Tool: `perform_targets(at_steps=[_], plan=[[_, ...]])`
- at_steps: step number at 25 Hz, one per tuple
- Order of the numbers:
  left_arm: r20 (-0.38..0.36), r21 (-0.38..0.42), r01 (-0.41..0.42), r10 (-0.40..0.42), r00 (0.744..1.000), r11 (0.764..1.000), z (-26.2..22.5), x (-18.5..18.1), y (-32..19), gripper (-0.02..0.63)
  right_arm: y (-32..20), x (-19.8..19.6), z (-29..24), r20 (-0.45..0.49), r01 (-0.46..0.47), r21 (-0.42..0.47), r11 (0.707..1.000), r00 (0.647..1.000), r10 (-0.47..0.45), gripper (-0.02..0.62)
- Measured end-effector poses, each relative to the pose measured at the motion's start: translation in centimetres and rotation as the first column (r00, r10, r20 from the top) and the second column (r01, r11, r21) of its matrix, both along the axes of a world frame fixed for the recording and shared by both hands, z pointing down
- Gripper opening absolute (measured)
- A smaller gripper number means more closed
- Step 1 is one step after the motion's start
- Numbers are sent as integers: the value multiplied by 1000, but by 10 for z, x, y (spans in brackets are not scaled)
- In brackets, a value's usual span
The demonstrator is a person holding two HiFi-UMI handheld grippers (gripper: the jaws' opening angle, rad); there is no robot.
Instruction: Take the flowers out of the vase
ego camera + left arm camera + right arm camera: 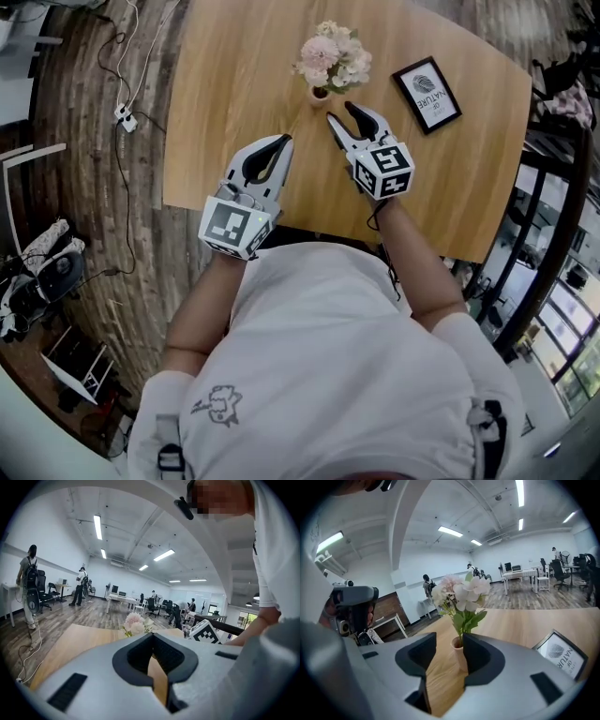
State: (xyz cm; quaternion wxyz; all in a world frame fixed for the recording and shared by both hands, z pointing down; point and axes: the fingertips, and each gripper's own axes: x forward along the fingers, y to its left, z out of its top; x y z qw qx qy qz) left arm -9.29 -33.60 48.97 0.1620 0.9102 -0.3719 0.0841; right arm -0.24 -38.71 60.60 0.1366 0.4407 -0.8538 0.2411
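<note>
Pink and white flowers (333, 54) stand upright in a small pale vase (320, 92) near the far middle of the wooden table (225, 103). My right gripper (341, 113) is open just in front of the vase, nothing between its fingers. In the right gripper view the vase (459, 652) shows through the gap of that gripper (449, 639), with the flowers (461, 591) above it. My left gripper (284, 141) hangs lower left of the vase, tips together and empty. The left gripper view shows this gripper (152, 637) aimed at the flowers (136, 624) farther off.
A black-framed print (427, 94) lies on the table right of the vase, also in the right gripper view (561, 654). Cables and a power strip (125, 117) lie on the wood floor to the left. A dark railing (562, 187) runs along the table's right side.
</note>
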Motion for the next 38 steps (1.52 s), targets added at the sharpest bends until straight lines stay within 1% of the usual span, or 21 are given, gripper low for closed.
perform_targets(at_steps=[6,11,16,17,18,20,22,28,33,38], plan=[[-5,-35,-48,48,999,998,22,6,-25,5,-25,-4,30,-20,-48,-41,998,999,47,187],[-3,-50,-79,79,997,996,33,6,-39,5,-41,-15,43,-36,-61,-44,997,998,60,187],[-5,-77,-97,97,995,992,44,10,-39,3,-51,-12,49,-33,-68,-45,997,997,66,187],[-3,-83,-98,99,995,992,47,10,-39,5,-54,-12,49,-36,-67,-39,997,997,66,180],[0,-89,-98,98,995,991,50,9,-39,4,-55,-12,49,-40,-66,-33,997,997,65,160],[1,-100,-92,93,996,991,54,5,-38,5,-57,-13,46,-43,-63,-18,998,997,62,103],[-3,-106,-84,84,996,991,54,1,-38,3,-57,-14,43,-39,-65,-6,998,997,65,78],[-2,-100,-61,61,998,993,47,1,-33,4,-56,-11,21,-12,-56,36,998,998,57,66],[-4,-70,-30,30,1000,997,32,11,-23,3,-48,-9,-10,13,-26,98,995,1000,25,63],[-8,-22,6,-6,1000,1000,7,18,-6,5,-41,-10,-53,39,4,173,985,999,-11,60]])
